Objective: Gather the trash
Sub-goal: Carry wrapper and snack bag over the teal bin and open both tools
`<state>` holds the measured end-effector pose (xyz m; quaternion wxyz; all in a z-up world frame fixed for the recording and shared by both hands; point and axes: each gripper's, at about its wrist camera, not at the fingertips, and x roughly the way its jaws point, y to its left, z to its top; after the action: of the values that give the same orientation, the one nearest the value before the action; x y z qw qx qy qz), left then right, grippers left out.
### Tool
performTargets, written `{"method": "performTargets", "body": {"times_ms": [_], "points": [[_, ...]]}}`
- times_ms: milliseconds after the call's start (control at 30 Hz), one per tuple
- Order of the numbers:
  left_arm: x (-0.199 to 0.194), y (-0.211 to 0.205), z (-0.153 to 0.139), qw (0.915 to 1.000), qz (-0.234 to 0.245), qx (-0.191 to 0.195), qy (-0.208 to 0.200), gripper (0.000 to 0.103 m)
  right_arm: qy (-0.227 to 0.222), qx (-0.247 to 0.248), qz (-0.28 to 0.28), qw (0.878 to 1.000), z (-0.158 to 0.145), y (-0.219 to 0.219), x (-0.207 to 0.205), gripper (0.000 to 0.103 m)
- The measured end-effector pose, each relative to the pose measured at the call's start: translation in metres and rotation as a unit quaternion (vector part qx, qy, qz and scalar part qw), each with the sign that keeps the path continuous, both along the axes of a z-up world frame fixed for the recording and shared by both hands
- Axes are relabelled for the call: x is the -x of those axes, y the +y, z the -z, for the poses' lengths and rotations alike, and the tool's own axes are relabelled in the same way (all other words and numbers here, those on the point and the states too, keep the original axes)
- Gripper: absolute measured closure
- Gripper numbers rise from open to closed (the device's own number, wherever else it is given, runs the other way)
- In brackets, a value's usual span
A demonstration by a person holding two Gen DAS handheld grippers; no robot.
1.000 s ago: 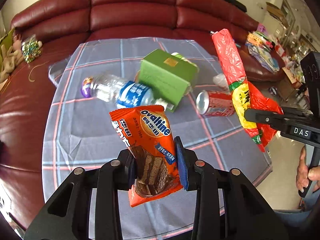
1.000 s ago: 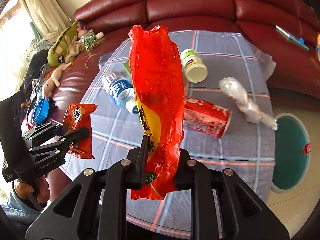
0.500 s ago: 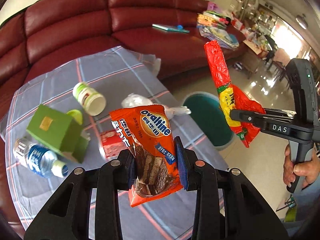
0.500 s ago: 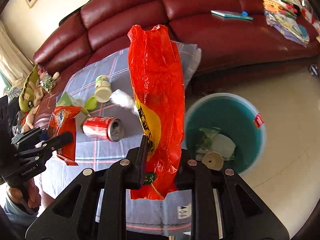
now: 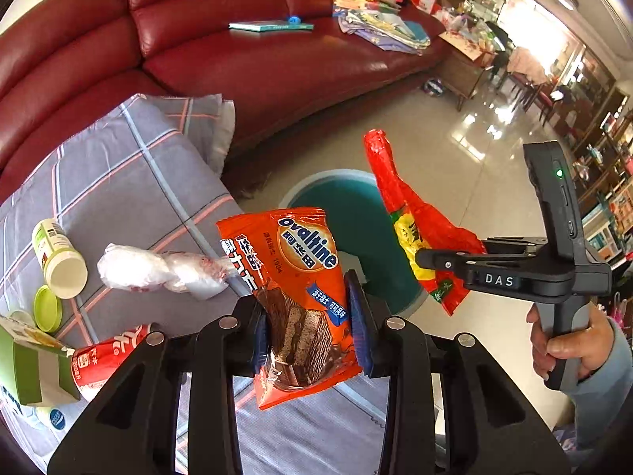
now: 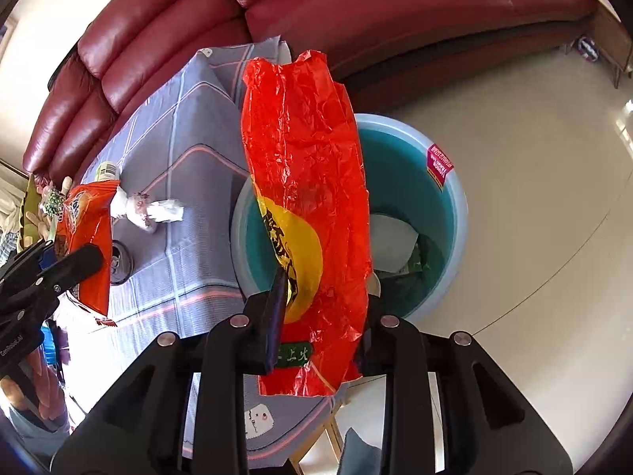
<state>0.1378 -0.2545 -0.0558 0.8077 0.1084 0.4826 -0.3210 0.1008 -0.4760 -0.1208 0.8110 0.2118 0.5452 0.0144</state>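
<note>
Both grippers have swung from the table toward the bin. Right gripper point(image 6: 320, 340), clenched on the red wrapper point(image 6: 304, 182) standing upright, hangs just over the teal bin point(image 6: 451, 198); left gripper point(image 5: 308, 332), grasping the Ovaltine packet point(image 5: 300, 273), sits farther back above the table edge point(image 5: 316, 435).

The mouth of the teal bin point(image 6: 443, 213) stood open beside the surface point(image 5: 130, 182), with paper scraps low inside and free room above them. The red bag point(image 6: 304, 198) in the right claw point(image 6: 320, 316) hung over the near rim. The Ovaltine wrapper point(image 5: 300, 297) in the left claw point(image 5: 308, 328) filled its own forward gap. Bare floor point(image 6: 534, 158) lay beyond the bin, and the sofa point(image 5: 245, 59) closed the far side.
</note>
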Motion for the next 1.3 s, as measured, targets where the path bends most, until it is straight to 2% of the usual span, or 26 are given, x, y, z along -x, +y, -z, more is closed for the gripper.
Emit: {"method": "performTargets", "body": {"times_ms": [67, 133, 200, 400, 767, 833, 900, 967, 1033, 1100, 1300], "points": [[-0.006, -0.007, 0.004, 1.0000, 0.000, -0.002, 0.005, 0.068, 0.004, -0.001, 0.000, 1.000, 0.006, -0.004, -0.006, 0.063], [-0.012, -0.014, 0.009, 0.9999, 0.001, -0.004, 0.011, 0.068, 0.006, -0.003, 0.004, 1.000, 0.011, -0.007, -0.012, 0.043], [-0.017, -0.020, 0.013, 0.9998, 0.001, -0.006, 0.016, 0.068, 0.006, -0.007, 0.014, 1.000, 0.014, -0.013, -0.016, 0.031], [-0.025, -0.035, 0.024, 0.9995, 0.011, -0.009, 0.027, 0.068, 0.003, -0.011, 0.040, 0.999, 0.013, -0.030, -0.012, 0.017], [-0.024, -0.072, 0.039, 0.9982, 0.047, -0.010, 0.037, 0.067, -0.001, 0.007, 0.071, 0.997, -0.003, -0.048, 0.003, 0.016], [-0.024, -0.078, 0.041, 0.9979, 0.052, -0.012, 0.036, 0.062, -0.003, 0.010, 0.076, 0.997, -0.006, -0.052, 0.006, 0.016], [-0.023, -0.082, 0.042, 0.9980, 0.052, -0.015, 0.030, 0.048, -0.003, 0.012, 0.080, 0.997, -0.008, -0.055, 0.008, 0.016], [-0.022, -0.084, 0.042, 0.9983, 0.049, -0.019, 0.024, 0.039, -0.004, 0.014, 0.083, 0.996, -0.009, -0.059, 0.010, 0.016], [-0.022, -0.083, 0.041, 0.9987, 0.042, -0.020, 0.022, 0.011, -0.003, 0.014, 0.088, 0.996, -0.009, -0.061, 0.011, 0.016], [-0.020, -0.079, 0.037, 0.9992, 0.034, -0.019, 0.011, 0.004, -0.001, 0.013, 0.092, 0.996, -0.007, -0.063, 0.010, 0.016], [-0.018, -0.072, 0.031, 0.9993, 0.024, -0.027, 0.009, 0.004, 0.010, 0.013, 0.091, 0.996, -0.005, -0.059, 0.008, 0.016]]}}
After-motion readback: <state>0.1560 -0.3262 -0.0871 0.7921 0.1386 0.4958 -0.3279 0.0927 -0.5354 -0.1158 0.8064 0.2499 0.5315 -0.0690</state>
